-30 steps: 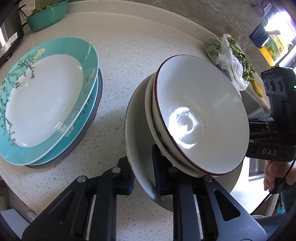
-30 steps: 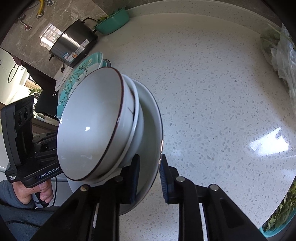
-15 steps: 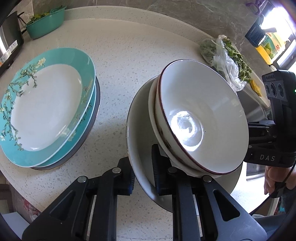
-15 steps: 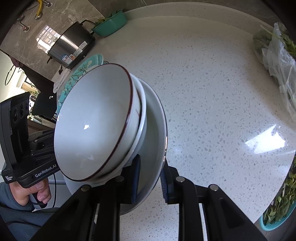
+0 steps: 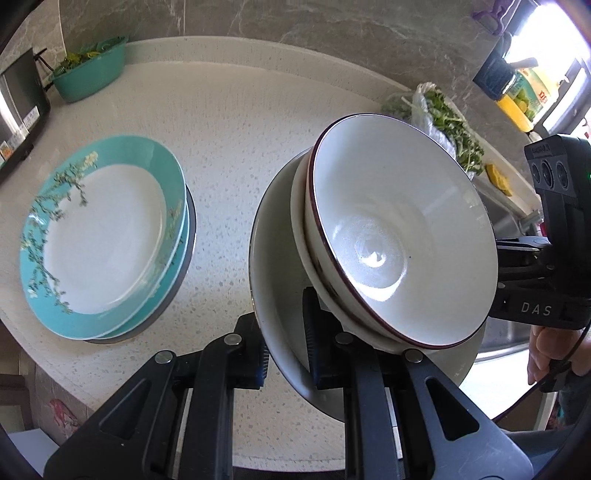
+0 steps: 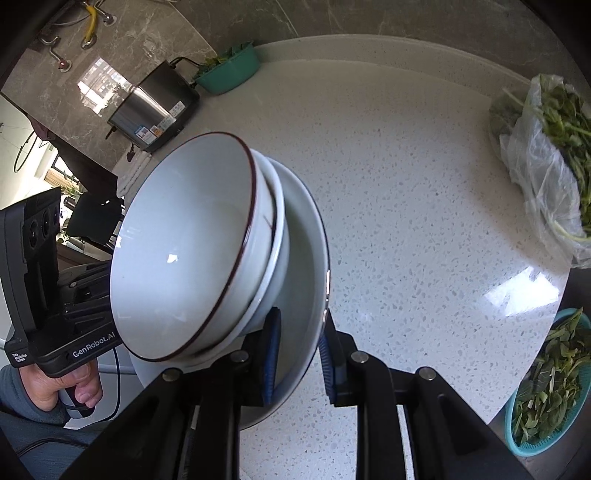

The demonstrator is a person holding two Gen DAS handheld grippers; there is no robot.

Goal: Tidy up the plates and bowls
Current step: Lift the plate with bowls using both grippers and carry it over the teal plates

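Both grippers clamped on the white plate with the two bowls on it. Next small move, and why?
Probably carry it sideways toward the teal plate stack, keeping both grips shut and level. The left gripper and right gripper each pinch an opposite edge of the white plate. The nested bowls sit loose on it, off the counter, and could slide if it tips.

surface (image 6: 424,177): pale speckled stone, curved far edge | wall (image 5: 295,22): grey-brown veined marble, rising right behind the surface | light: sun patch (image 6: 521,291) on the surface's right side | window (image 5: 554,48): bright, off the surface's right end | pipes (image 6: 88,26): on the wall, upper left
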